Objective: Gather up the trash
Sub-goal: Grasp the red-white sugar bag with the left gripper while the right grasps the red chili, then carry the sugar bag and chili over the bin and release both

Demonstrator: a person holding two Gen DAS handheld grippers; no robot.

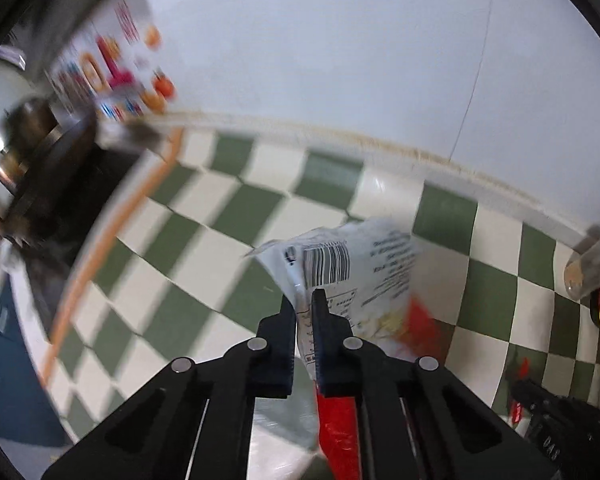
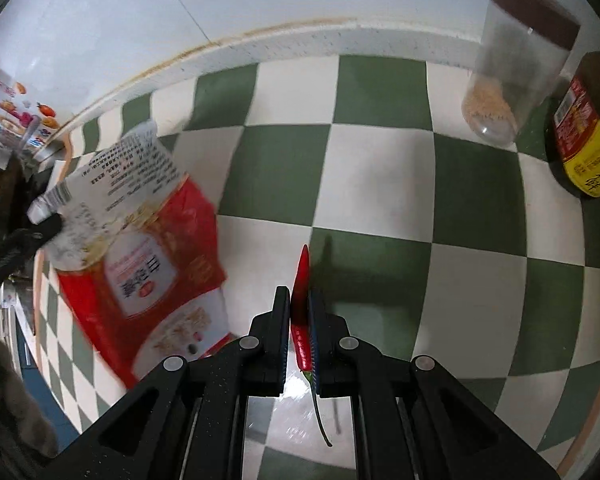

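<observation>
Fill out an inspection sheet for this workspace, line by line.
Surface: green and white checkered cloth on a counter against a white wall.
Job's things: red and white food packet, held up off the cloth; red chili pepper.
Clutter: clear jar with a brown lid and some grain at the bottom; dark bottle with a yellow and red label beside it.
Grippers: left gripper shut on the packet's edge; right gripper shut on the chili.
Cables: nothing seen.
Surroundings: colorful printed box and metal pot at far left, blurred.
</observation>
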